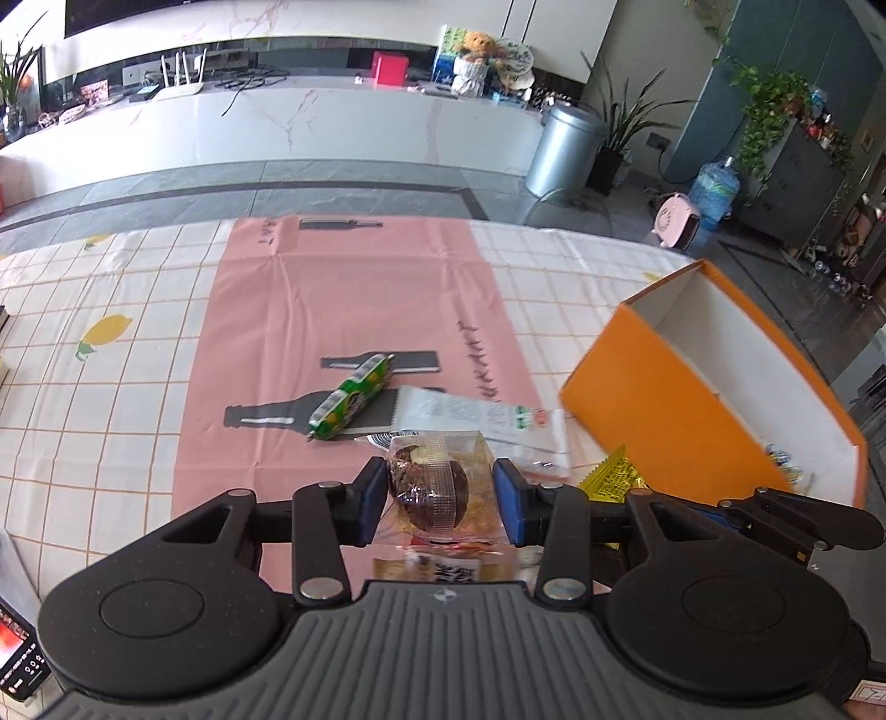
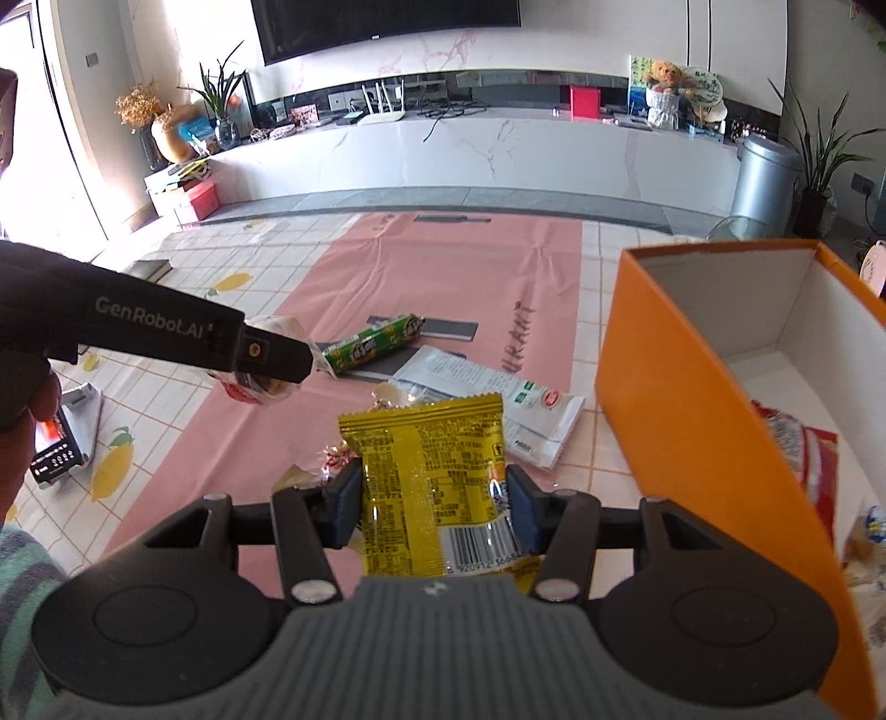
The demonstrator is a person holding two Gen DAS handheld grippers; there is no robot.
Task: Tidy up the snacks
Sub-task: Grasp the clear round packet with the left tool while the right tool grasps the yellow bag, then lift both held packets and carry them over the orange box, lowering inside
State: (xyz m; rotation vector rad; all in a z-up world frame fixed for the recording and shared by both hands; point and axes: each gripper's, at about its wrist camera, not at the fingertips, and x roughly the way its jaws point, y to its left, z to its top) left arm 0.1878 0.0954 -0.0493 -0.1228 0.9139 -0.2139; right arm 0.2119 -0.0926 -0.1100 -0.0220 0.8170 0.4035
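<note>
Left gripper clamped on my pastry, frame centre | right gripper clamped on yellow packet, lower centre | orange box at right | risk: thin wrappers could slip from my pads before reaching it.

- A home living room, by the look of it: a large dark flat television screen hangs on the marble-patterned wall at the top of the right wrist view.
- Below it runs a long white marble-look media console carrying a white router with upright antennas and a brown teddy bear.
- Green potted houseplants stand in the upper right of the left wrist view.
- A lemon-print checked tablecloth covers the table in the foreground.
</note>
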